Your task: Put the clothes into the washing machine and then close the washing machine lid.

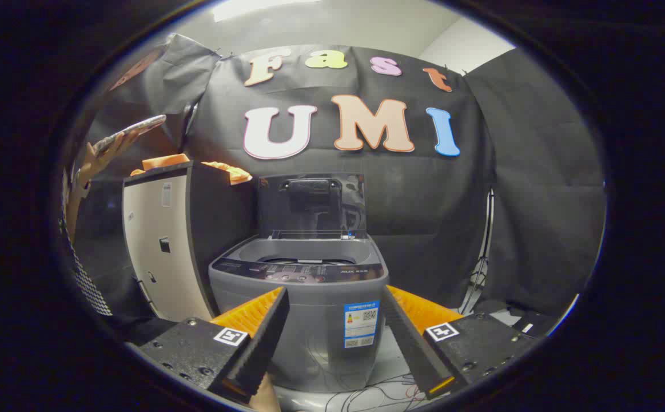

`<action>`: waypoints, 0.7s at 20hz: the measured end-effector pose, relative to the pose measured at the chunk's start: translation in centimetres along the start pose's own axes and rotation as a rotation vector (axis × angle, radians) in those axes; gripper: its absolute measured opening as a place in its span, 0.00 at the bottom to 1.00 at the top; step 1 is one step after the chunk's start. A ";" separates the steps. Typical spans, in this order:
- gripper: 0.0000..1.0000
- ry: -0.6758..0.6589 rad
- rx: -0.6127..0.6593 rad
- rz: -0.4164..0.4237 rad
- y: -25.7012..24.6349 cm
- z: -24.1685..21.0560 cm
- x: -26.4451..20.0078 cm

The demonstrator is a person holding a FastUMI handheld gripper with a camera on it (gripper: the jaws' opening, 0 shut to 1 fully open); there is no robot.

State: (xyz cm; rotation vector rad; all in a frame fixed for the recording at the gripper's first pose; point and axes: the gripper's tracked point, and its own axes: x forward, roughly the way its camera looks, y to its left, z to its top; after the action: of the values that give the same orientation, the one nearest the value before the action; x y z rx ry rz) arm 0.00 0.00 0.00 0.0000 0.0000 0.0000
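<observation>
A grey top-loading washing machine stands straight ahead of my fingers, its dark lid raised upright behind the tub opening. Orange clothes lie on top of a tall cabinet beside the machine, on its left. My gripper is open and holds nothing. It hangs in front of the machine's front panel, with the two fingers spread to either side of it. The inside of the tub is hidden from here.
A person's hand holds a phone up beyond the cabinet on the left. Thin cables lie on the floor at the machine's foot. A stand leg and dark cloth hang to the machine's right.
</observation>
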 end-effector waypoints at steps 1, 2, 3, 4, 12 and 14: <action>0.98 -0.001 0.003 -0.006 -0.1 -0.1 0.0; 0.97 0.002 0.003 -0.006 0.0 -0.1 0.1; 0.97 0.007 0.003 -0.004 0.0 -0.2 0.2; 0.98 0.008 0.002 -0.002 0.1 -0.1 0.1; 0.97 0.002 0.002 -0.015 -0.1 0.0 0.1; 0.97 0.002 0.004 -0.017 -0.2 -0.1 0.1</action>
State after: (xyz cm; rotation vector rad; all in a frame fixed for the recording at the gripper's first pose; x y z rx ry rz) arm 0.13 -0.25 -0.06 0.0038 0.0017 -0.0169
